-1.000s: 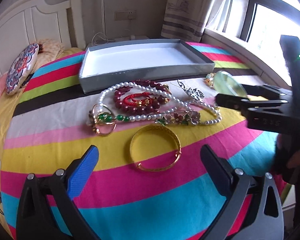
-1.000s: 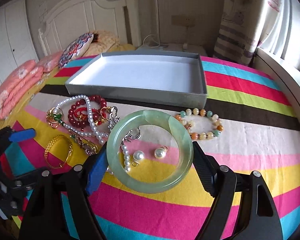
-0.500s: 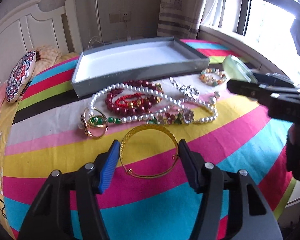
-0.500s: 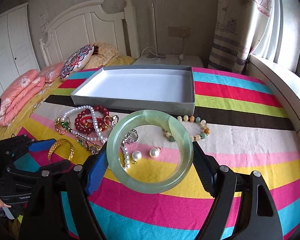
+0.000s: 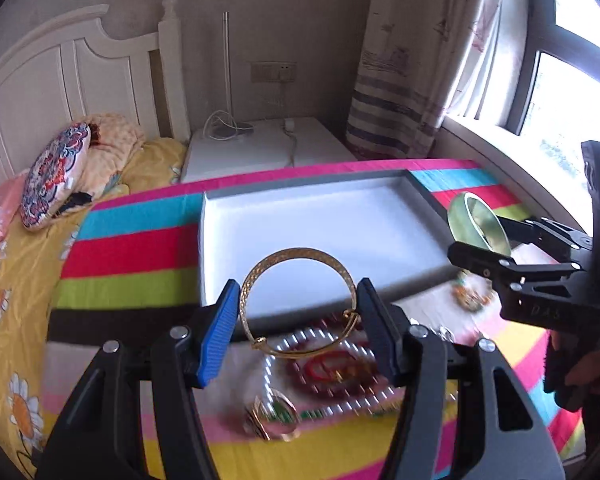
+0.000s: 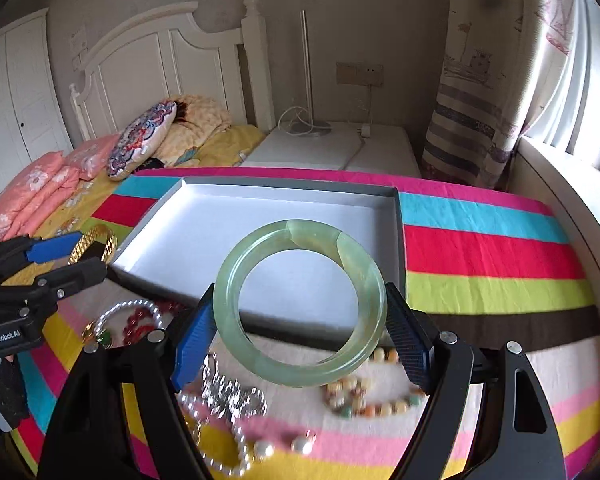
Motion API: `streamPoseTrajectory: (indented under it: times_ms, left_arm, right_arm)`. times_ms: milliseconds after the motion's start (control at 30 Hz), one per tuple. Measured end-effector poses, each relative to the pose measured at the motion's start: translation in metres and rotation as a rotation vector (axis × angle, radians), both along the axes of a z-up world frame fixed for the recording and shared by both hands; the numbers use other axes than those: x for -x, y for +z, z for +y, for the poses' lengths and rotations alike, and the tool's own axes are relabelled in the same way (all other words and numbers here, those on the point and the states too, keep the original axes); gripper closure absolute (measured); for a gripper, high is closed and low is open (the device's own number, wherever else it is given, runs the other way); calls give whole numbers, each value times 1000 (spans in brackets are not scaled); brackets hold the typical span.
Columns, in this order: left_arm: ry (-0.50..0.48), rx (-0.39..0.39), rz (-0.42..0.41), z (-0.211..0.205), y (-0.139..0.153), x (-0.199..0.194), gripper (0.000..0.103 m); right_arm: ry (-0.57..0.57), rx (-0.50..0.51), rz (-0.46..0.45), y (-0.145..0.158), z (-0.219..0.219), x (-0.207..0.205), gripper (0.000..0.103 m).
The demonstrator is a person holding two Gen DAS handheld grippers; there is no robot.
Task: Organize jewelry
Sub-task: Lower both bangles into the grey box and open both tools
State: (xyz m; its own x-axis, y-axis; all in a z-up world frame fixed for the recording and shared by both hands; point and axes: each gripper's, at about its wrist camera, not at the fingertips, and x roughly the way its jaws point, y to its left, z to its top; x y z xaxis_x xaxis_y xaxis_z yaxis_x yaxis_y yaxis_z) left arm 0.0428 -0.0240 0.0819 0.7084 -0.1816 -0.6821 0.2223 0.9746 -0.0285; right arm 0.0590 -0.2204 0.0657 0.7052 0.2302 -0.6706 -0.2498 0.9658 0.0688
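My left gripper [image 5: 296,320] is shut on a gold bangle [image 5: 300,256] and holds it above the near edge of the grey tray [image 5: 428,200]. My right gripper [image 6: 300,332] is shut on a pale green jade bangle [image 6: 364,272], raised over the tray's [image 6: 396,224] near right corner. The tray's white floor is bare. Below lie a pearl necklace [image 5: 272,356], red beads [image 5: 324,368], a gold-and-green ring piece [image 5: 276,424], a mixed bead bracelet [image 6: 364,400] and loose pearls [image 6: 264,448]. The left gripper also shows in the right wrist view [image 6: 72,252]; the right gripper also shows in the left wrist view [image 5: 500,236].
The jewelry lies on a striped bedspread [image 6: 492,248]. Pillows [image 6: 140,144] and a white headboard [image 6: 160,60] stand at the back left. A white nightstand [image 6: 332,148] with cables is behind the tray. A curtain [image 6: 480,80] and window sill [image 6: 572,184] are on the right.
My left gripper closed on the gold bangle and lifted it off the bedspread toward the tray. My right gripper carried the jade bangle up and forward over the tray's edge.
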Motion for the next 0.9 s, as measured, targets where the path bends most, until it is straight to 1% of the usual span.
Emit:
streamPoseTrajectory:
  times_ms: [200,333,500,533,567,600,633,700,767,833,900]
  left_arm:
    - [66,-19,72,-1,-18,-58,44]
    - [95,-49,105,-5,-33,-79,44]
    - [112,-75,145,-8,-52,-96,43]
    - [114,-78,148,-8,-54,-96,40]
    - [116,-82,150,-9,-56,-96,36]
    - [113,-81,141,-8,-56,-93,29]
    - [111,-86,127,-9,-53,-88,25]
    - [114,-96,98,-8,-47,-79,23]
    - [110,-75,63,-4,-37,-63,17]
    - [122,-51,29,3,-27,-46,7]
    - [141,-17,0,14,-18,-26,3]
  right_arm:
    - [-51,22,81,-12,5,-56,26]
    - [-73,13,139,-27,4,-79,26]
    - [-91,1,190,-42,4,-94,25]
    - [-90,-8,185,-42,3,-94,23]
    - [-86,-20,179,-40,2,-93,16]
    - [-78,-31,167,-36,0,-90,16]
    - [-66,-38,145,-31,-1,-85,16]
    - [-49,-36,93,-19,-5,-72,16]
    - [-33,-40,44,-8,-13,-54,16]
    - [-32,-34,-1,0,-24,-35,16]
    - [-35,-30,-26,4,-36,-18,16]
